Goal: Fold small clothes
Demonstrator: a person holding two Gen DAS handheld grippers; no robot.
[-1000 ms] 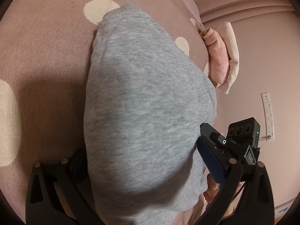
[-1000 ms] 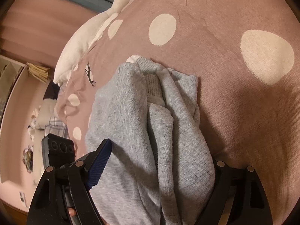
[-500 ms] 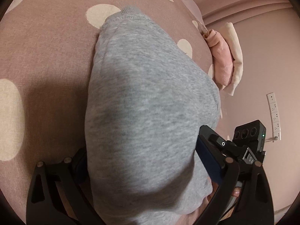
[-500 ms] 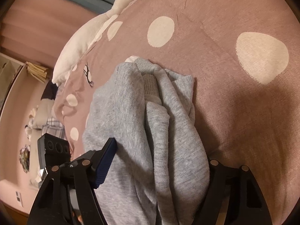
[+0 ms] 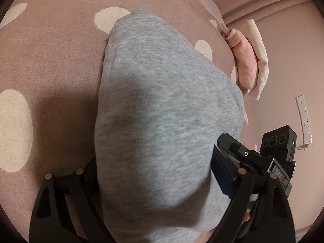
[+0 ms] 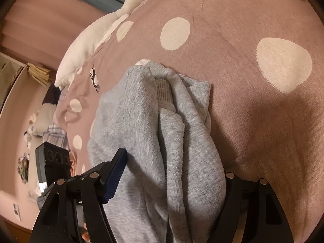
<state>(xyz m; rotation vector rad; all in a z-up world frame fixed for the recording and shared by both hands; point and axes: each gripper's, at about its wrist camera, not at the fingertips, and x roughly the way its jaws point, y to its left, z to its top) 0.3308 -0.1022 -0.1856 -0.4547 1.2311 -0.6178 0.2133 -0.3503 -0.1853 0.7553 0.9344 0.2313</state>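
Note:
A small grey sweatshirt [image 5: 162, 105] lies folded on the pink bedspread with white dots [image 5: 50, 60]. My left gripper [image 5: 156, 174] is shut on its near edge, the cloth bulging up between the fingers. In the right wrist view the same garment [image 6: 162, 131] shows bunched folds and a ribbed cuff. My right gripper [image 6: 172, 174] is shut on that thick bundle. The other gripper shows at each view's edge, at the right of the left wrist view [image 5: 279, 141] and at the left of the right wrist view [image 6: 54, 158].
Folded pink and cream clothes [image 5: 249, 60] lie at the bed's far right edge. A white goose plush [image 6: 105, 26] lies along the bed's far side. A wall socket strip [image 5: 303, 119] is on the pink wall.
Both grippers have drawn back slightly with the grey garment still held; more of the bedspread shows beyond it. The grip is unchanged.

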